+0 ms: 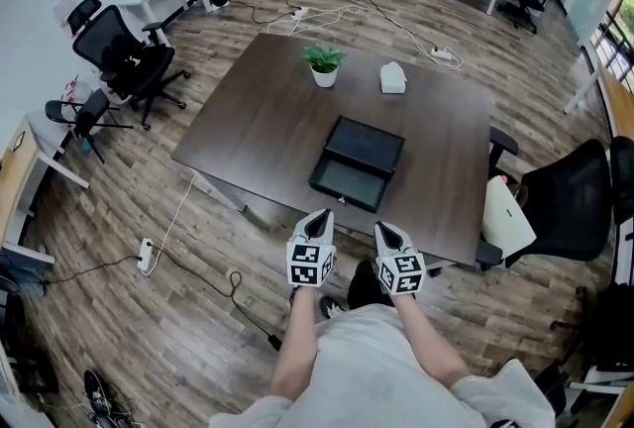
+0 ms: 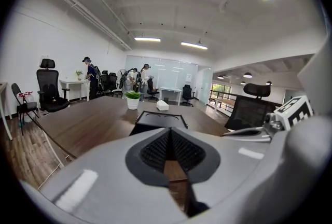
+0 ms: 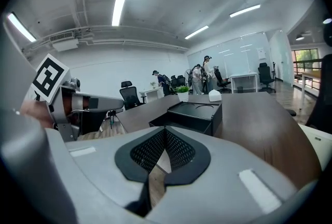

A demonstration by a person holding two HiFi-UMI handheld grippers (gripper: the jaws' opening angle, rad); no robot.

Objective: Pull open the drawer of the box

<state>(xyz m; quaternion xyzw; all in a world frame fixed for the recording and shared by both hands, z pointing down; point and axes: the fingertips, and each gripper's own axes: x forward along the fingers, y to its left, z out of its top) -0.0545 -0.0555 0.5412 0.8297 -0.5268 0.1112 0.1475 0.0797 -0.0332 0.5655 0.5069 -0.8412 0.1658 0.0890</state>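
Note:
A flat black box (image 1: 368, 145) lies in the middle of the dark wooden table (image 1: 248, 124). Its drawer (image 1: 346, 184) stands pulled out toward me. Both grippers hover side by side over the table's near edge, short of the drawer and apart from it. My left gripper (image 1: 320, 216) is shut with nothing between its pads. My right gripper (image 1: 385, 229) is also shut and empty. The left gripper view shows the box (image 2: 161, 120) straight ahead beyond the closed pads (image 2: 155, 151). The right gripper view shows the box (image 3: 195, 113) ahead and slightly right.
A small potted plant (image 1: 324, 65) and a white object (image 1: 393, 77) stand on the table behind the box. A black office chair (image 1: 567, 204) is at the table's right end. Cables and a power strip (image 1: 147, 256) lie on the floor at left. People stand far back.

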